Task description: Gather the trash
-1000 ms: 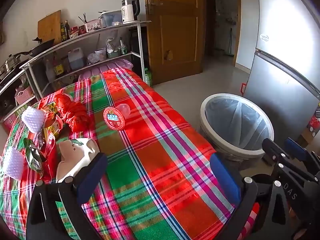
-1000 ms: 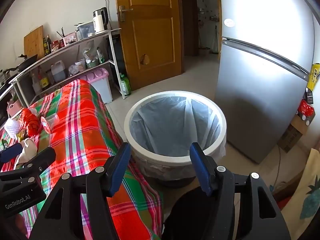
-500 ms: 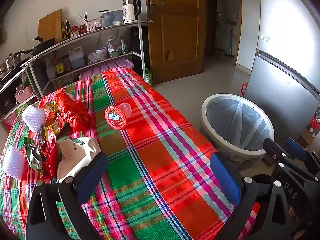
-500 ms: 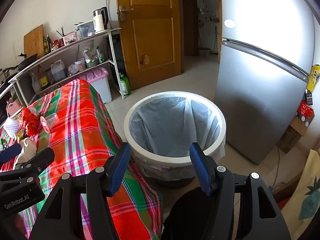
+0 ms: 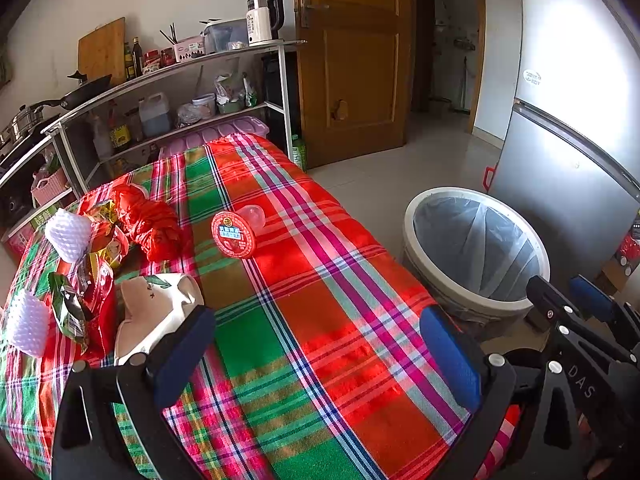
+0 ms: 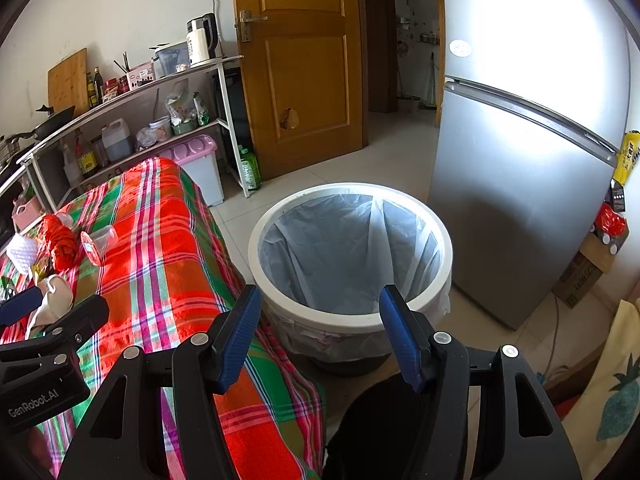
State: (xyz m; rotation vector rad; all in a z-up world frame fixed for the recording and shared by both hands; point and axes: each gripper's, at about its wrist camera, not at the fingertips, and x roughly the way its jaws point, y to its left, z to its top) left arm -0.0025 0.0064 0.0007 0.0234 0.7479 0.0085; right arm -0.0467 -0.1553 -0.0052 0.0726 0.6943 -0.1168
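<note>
Trash lies at the left of the plaid-covered table [image 5: 320,320]: a clear cup with a red lid [image 5: 234,235], a crumpled red bag [image 5: 150,222], a white paper bag [image 5: 154,312], white foam nets [image 5: 68,234] and snack wrappers [image 5: 94,264]. A white bin with a grey liner [image 5: 476,248] stands on the floor right of the table, also in the right wrist view [image 6: 352,252]. My left gripper [image 5: 316,344] is open and empty above the table's near part. My right gripper [image 6: 320,332] is open and empty before the bin's near rim.
A metal shelf rack [image 5: 180,92] with bottles, a kettle and pans stands behind the table. A silver fridge [image 6: 520,160] is right of the bin. A wooden door [image 6: 300,64] and a tiled floor lie beyond. A pink-lidded box [image 6: 196,160] sits by the rack.
Both views have shifted very slightly; the left gripper has lifted a touch over the table. Both grippers stay open and empty. No trash has moved.
</note>
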